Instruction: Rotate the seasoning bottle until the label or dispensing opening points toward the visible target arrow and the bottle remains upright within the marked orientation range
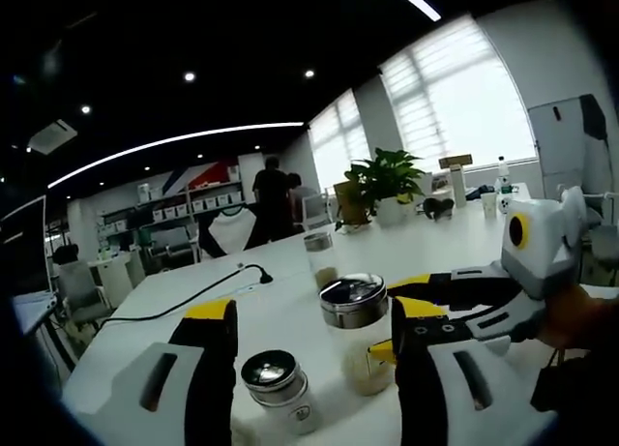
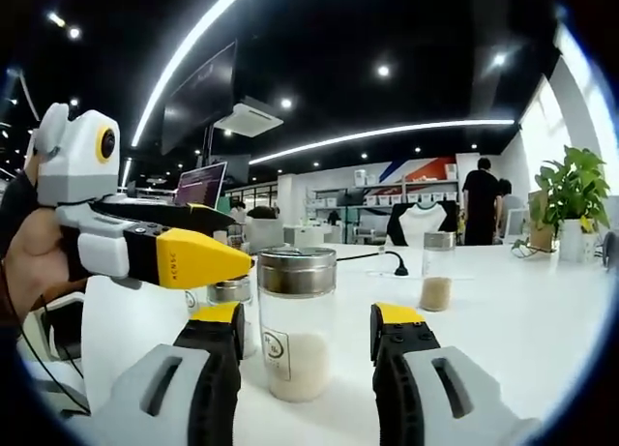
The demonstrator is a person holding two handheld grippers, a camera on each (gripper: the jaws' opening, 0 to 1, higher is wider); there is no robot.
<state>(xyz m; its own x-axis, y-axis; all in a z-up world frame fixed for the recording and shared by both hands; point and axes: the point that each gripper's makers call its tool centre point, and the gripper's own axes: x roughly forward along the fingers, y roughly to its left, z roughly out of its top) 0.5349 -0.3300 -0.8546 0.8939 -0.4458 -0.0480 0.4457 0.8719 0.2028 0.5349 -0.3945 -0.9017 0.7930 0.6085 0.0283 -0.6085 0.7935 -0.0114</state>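
Here the table (image 2: 542, 320) carries the bottle (image 2: 296, 320) at centre frame of the right gripper view, between the open jaws of the right gripper (image 2: 308, 340), not yet clasped. It should be gripped squarely below the cap and turned slowly, kept upright. The left gripper (image 1: 311, 335) is open, straddling a jar (image 1: 278, 388) at lower centre. The bottle's label is too small to be read; no arrow is seen.

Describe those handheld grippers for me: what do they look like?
Each gripper has two black jaws tipped with yellow pads, set in pale grey shells with dark slots. The left gripper, seen from the side, carries a yellow wedge-shaped jaw with small printed lettering. No sleeves are visible.
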